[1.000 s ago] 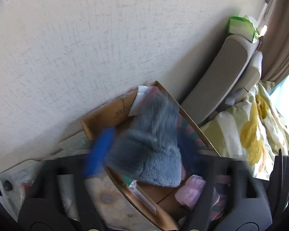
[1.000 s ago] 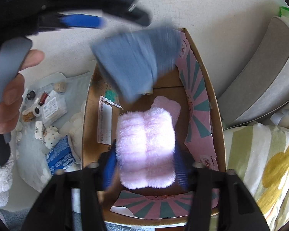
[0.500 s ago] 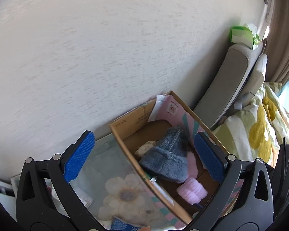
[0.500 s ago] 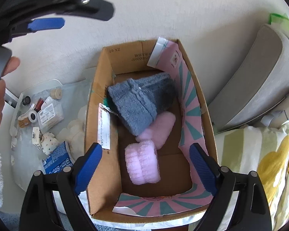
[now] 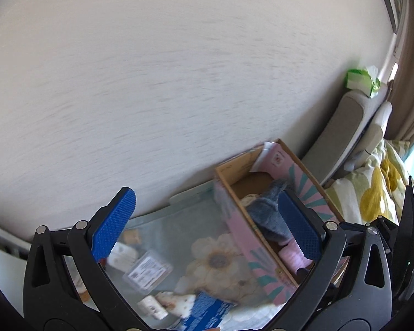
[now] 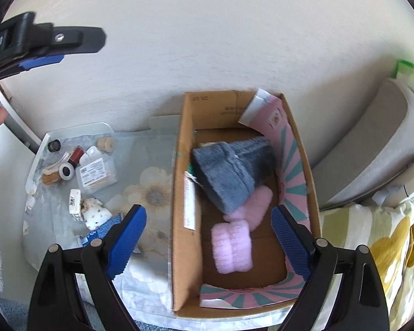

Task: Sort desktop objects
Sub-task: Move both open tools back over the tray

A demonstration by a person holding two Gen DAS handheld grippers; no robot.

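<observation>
Inside the cardboard box [image 6: 185,193], the blue-grey plush item [image 6: 229,173] lies deposited. Both the left gripper [image 5: 207,226] and the right gripper [image 6: 209,242] are spread and empty. Next move: select one small item from the table [image 6: 140,154] at left.

Partly hidden behind the right finger of the left hand-held gripper [image 5: 207,226]: grey fluffy cloth [image 5: 265,215] inside the cardboard box [image 5: 234,229]. Beside the box, blue packet [image 5: 207,314] cut off by the lower edge. Labels on small items too blurred to read.
</observation>
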